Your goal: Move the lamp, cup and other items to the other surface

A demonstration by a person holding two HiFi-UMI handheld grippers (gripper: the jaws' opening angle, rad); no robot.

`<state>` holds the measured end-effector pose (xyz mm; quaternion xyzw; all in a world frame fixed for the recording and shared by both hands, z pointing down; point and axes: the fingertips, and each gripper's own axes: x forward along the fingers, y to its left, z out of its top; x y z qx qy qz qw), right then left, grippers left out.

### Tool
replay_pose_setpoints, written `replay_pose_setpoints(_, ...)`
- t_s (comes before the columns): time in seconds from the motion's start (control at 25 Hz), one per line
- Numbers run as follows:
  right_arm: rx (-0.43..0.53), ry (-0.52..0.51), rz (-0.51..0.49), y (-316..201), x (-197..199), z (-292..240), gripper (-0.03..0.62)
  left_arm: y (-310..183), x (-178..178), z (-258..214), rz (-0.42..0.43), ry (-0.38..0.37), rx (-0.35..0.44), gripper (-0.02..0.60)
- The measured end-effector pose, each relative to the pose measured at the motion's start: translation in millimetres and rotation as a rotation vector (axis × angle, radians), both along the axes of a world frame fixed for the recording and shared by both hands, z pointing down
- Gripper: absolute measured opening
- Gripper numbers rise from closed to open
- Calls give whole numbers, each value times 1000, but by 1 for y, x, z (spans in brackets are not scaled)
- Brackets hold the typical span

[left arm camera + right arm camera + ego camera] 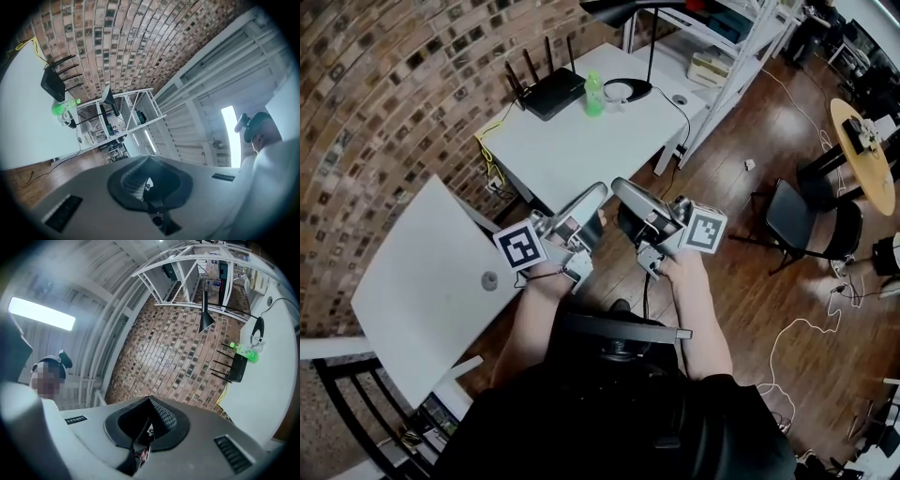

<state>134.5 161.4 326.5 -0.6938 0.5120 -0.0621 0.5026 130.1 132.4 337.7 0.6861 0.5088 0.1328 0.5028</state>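
The black lamp (649,47) stands at the back of the far white table (572,150), its base next to a green bottle (593,94), a clear cup (613,97) and a black router (548,92). My left gripper (598,193) and right gripper (619,186) are held side by side in the air in front of the body, short of that table and touching nothing. On both, the jaws are together with nothing between them. The left gripper view shows its gripper (149,158), the lamp (110,101) and the bottle (63,108). The right gripper view shows its gripper (150,399) and the lamp (205,317).
A second white table (422,291) stands nearer, at the left, against the brick wall. White shelving (741,37) rises behind the far table. A black chair (792,220), a round wooden table (862,150) and loose cables (797,337) are on the wood floor at the right.
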Motion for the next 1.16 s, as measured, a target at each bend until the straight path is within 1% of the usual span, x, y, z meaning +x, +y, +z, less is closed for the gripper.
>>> replay_pose_setpoints(0.2, -17, 20, 13, -5, 3, -3, 26, 0, 4, -5, 23, 19, 6, 6)
replay_pose_setpoints(0.56, -20, -2, 23, -15, 8, 4, 26, -9, 14, 4, 40, -5, -7, 5)
replay_pose_setpoints(1.16, -21, -20, 37, -7, -2, 10, 26, -1, 4, 11, 55, -25, -2, 5)
